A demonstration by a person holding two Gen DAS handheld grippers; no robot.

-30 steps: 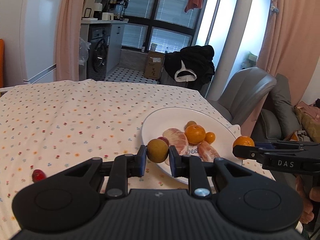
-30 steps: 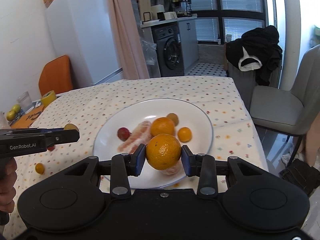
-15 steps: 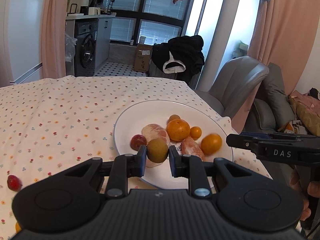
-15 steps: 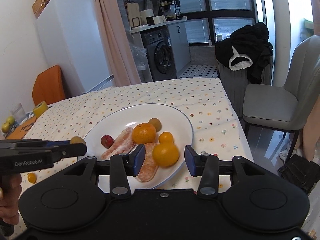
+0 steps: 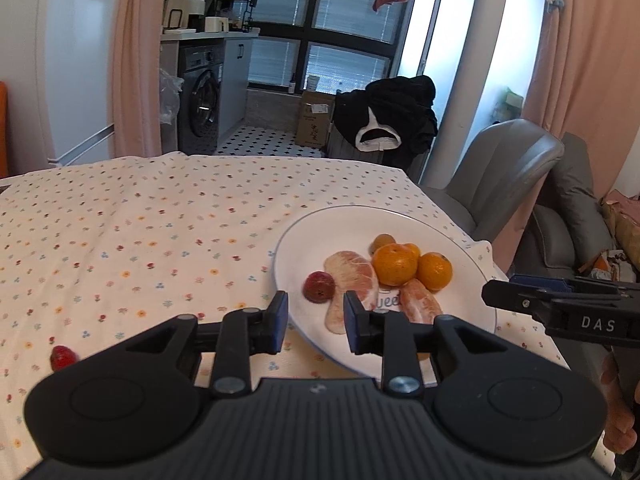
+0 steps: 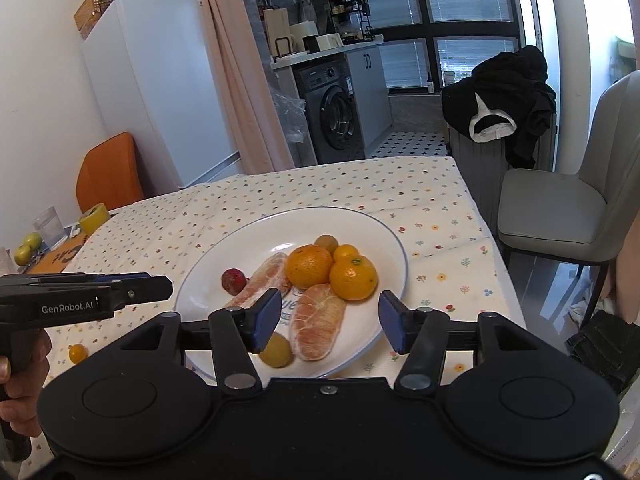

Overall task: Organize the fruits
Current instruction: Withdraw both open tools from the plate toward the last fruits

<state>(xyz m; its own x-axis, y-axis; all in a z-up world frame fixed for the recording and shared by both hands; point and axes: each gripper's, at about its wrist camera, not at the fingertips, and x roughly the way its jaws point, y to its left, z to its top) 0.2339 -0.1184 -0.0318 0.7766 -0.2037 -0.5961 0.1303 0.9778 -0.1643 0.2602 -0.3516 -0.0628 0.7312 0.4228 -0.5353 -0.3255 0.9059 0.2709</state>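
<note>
A white plate (image 5: 332, 232) on the flowered tablecloth holds two oranges (image 5: 394, 264) (image 5: 434, 271), two peeled citrus segments (image 5: 352, 272), a red fruit (image 5: 318, 287) and small round fruits behind. In the right wrist view an olive-brown fruit (image 6: 275, 350) lies on the plate's (image 6: 260, 236) near edge, just under my right gripper's left finger. My left gripper (image 5: 315, 322) hangs open and empty over the plate's near-left rim. My right gripper (image 6: 330, 322) is open wide and empty above the front segment (image 6: 318, 326). A strawberry (image 5: 62, 357) and a small orange fruit (image 6: 78, 353) lie on the cloth.
A grey chair (image 6: 560, 208) stands past the table's right edge, close to the plate. At the far left of the table are green apples (image 6: 28, 246), a glass (image 6: 48, 226) and a yellow tape roll (image 6: 94, 218). A hand (image 6: 20, 360) holds the left gripper's handle.
The right gripper let its orange go onto the plate and opened wide. The left gripper then opened and the olive-brown fruit left its fingers; it now lies on the plate's near edge.
</note>
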